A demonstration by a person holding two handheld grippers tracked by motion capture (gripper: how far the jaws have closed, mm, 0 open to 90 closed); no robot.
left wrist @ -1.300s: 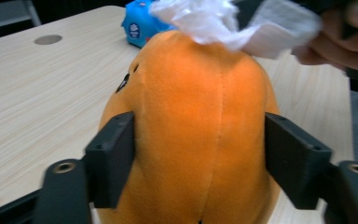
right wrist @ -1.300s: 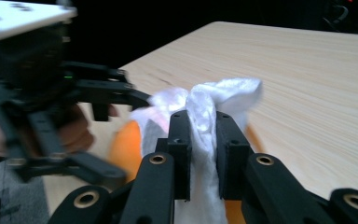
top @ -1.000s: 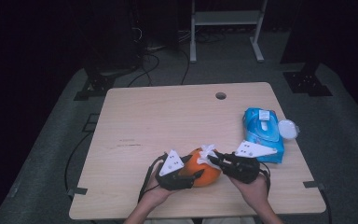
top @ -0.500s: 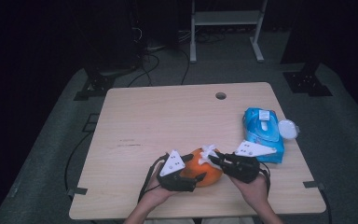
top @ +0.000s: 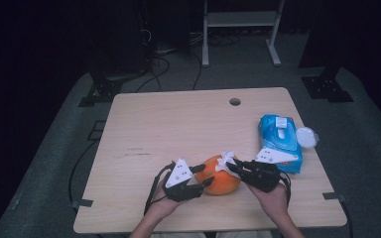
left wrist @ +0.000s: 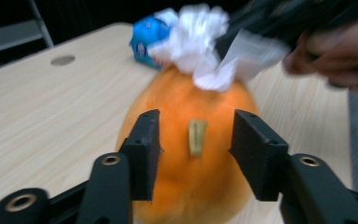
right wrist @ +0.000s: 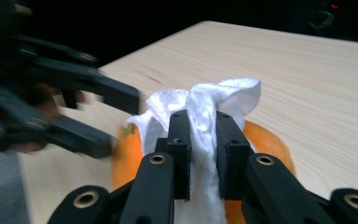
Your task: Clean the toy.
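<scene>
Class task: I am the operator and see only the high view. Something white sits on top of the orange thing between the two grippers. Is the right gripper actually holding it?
Observer: Yes. In the right gripper view the right gripper is shut on the wipe, which is bunched between its fingers.
Operator: And what is the left one doing?
Observer: The left gripper is open, its fingers either side of the pumpkin; contact is unclear.
Operator: Any mark on the orange thing?
Observer: A small pale stub faces the left gripper.
</scene>
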